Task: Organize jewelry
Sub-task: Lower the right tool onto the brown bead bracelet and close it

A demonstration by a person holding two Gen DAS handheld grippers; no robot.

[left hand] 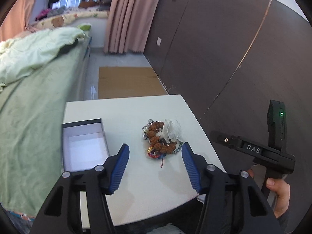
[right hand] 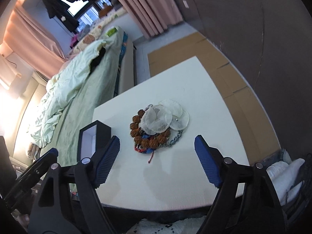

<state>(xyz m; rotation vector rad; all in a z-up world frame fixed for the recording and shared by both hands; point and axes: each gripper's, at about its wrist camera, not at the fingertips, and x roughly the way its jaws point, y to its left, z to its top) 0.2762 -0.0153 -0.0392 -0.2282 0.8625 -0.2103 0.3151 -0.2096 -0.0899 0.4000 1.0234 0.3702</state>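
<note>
Left wrist: my left gripper (left hand: pixel 155 153) released, nothing between pads, above white surface (left hand: pixel 136 113). Jewelry pile (left hand: pixel 162 139) ahead, mid-surface; open box (left hand: pixel 84 146) well apart at left edge. Right hand (left hand: pixel 278 191) holds other tool.

Right wrist: my right gripper (right hand: pixel 157 149) released, empty, wide. Pile (right hand: pixel 156 126) ahead: brown bead bracelet (right hand: pixel 136 128), silver chain (right hand: pixel 175 139), sheer pouch (right hand: pixel 158 120) on top. Judgement: lift top piece alone, pinch one strand, avoid dragging tangle.

Bed (left hand: pixel 35 89) with green sheet runs along the counter's (left hand: pixel 124 109) left edge; rumpled pale green duvet (left hand: pixel 29 52) at its far end. Flat cardboard sheet (left hand: pixel 128 81) on the floor beyond the counter's far edge. Pink curtains (left hand: pixel 126 15) at the window. Dark panelled wall (left hand: pixel 224 48) on the right.
</note>
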